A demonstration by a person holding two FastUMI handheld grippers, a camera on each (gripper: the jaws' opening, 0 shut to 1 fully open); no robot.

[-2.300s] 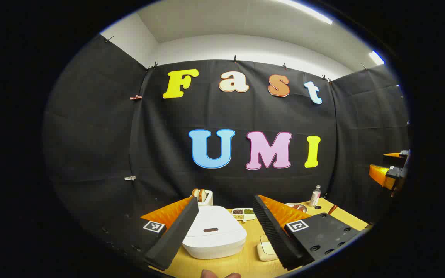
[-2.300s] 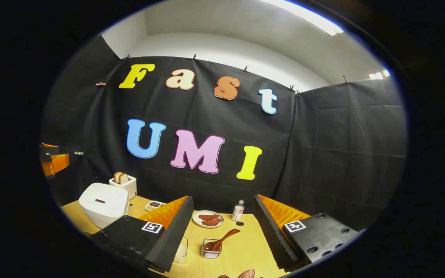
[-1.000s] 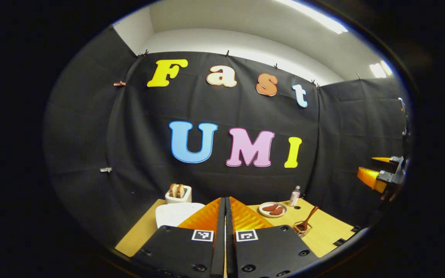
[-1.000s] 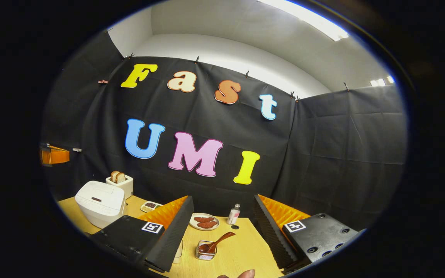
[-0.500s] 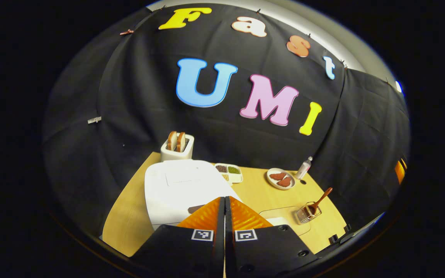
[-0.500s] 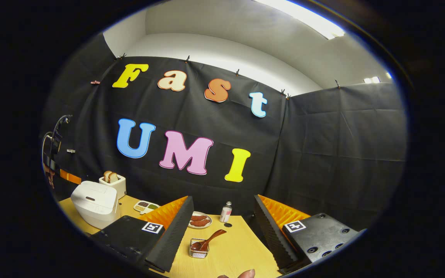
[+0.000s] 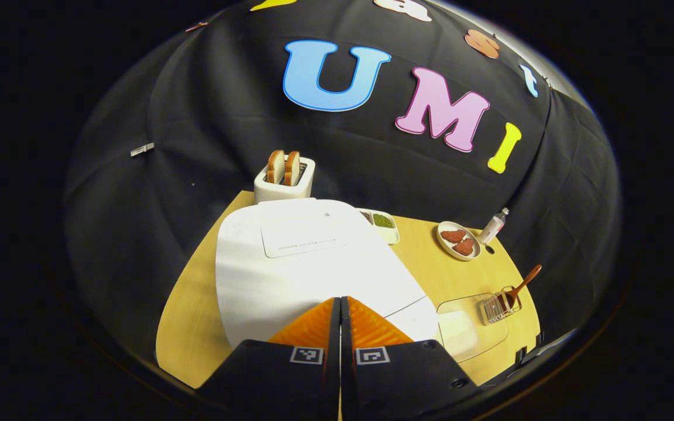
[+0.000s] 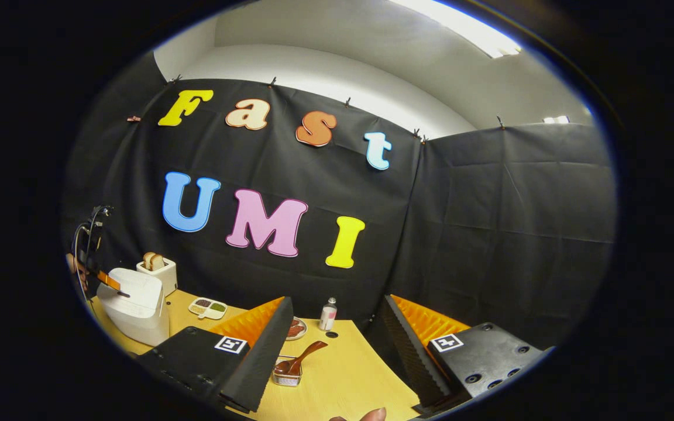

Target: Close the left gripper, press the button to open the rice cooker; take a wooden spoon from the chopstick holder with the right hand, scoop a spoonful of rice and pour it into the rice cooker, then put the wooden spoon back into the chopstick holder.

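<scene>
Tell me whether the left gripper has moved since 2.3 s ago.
Yes. The left gripper, fingers shut, has come forward and down onto the rice cooker, whose white lid sat well ahead of it earlier; the toaster behind gives the reference.

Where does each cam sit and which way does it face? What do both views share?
Left gripper view: rides the left gripper, pitched down over the rice cooker; its own shut jaws show at the bottom, tips at the cooker's front edge.
Right gripper view: rides the right gripper, level, facing the back wall across the table; its own open jaws and a fingertip show at the bottom; the left gripper shows far left over the cooker.
Shared: cooker, toaster, wooden spoon in its holder, bottle.
</scene>
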